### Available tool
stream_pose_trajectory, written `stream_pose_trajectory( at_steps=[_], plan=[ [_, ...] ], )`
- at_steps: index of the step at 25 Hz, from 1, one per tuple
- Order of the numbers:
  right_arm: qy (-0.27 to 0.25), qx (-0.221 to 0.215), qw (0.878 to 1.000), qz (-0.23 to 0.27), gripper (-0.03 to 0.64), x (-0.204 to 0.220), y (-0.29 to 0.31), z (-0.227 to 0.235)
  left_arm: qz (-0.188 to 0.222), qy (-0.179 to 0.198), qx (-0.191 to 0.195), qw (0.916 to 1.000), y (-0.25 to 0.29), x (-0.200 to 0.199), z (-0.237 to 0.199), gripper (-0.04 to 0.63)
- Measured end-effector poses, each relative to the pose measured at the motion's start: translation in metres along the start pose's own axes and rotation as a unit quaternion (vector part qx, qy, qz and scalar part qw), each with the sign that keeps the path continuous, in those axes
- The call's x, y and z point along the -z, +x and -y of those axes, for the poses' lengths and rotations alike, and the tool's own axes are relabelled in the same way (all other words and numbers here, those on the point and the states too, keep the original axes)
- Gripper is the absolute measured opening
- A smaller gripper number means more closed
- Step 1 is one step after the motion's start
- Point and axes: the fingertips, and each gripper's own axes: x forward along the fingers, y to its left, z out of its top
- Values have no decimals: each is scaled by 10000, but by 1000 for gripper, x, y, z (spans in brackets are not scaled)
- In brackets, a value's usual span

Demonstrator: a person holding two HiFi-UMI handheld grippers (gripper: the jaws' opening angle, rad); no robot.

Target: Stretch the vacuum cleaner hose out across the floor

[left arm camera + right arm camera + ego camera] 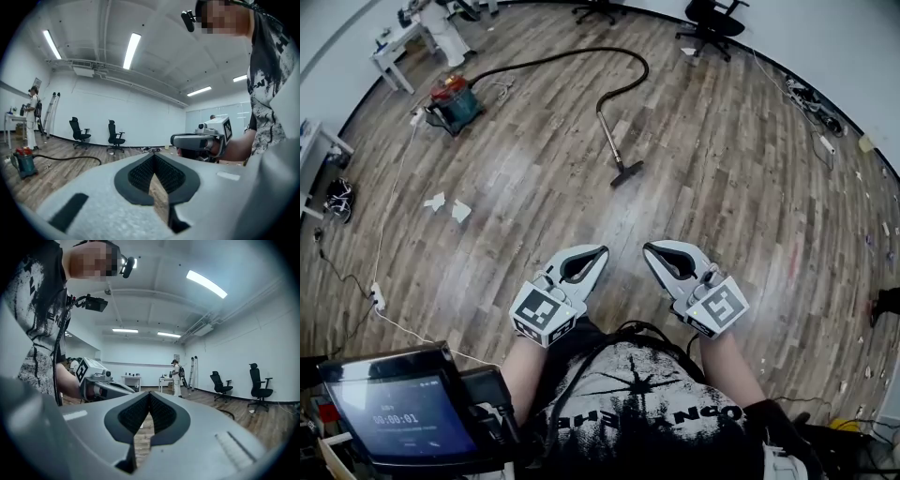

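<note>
Head view: left gripper [600,251] and right gripper [649,247] are hanging side by side at lower centre, just in front of the person's torso, tips pointing up-frame toward the vacuum. Both gripper views are showing the jaws pressed together with nothing between the pads, only floor beyond. So both are empty, and I'd judge they're being carried closed for the approach.

Vacuum cleaner hose [572,53] is lying well apart from them in the upper half. It's running from the canister [453,101] at upper left, arcing across the top, then hooking back down into the wand [609,131]. The floor head [626,172] is sitting nearest the grippers. That hook is the part needing straightening; the task looks not yet begun.

Room: wood floor [722,206] is lying open between grippers and floor head, and right of the wand toward centre right, likely the best direction to pull.

Edges to mind:
- paper scraps [450,206] and a white cable [379,296] at left
- office chairs [712,23] at top
- what is probably a power strip with cords [811,98] along the upper-right wall
- desk [394,47] crowding the canister at upper left
</note>
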Motion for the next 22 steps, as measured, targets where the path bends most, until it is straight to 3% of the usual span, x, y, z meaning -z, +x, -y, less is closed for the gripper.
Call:
stream_pose_trajectory(
  at_steps=[2, 12, 22],
  plan=[
    [5, 51, 10000, -85, 3, -2, 22, 9, 50, -110, 153, 9998, 4, -6, -21, 2],
    [4, 381, 9993, 52, 3, -31, 151, 66, 146, 206, 651, 9976, 2, -46, -146, 2],
    [-55, 403, 9990, -209, 3, -24, 247, 83, 165, 110, 712, 9973, -13, -44, -242, 2]
  ],
)
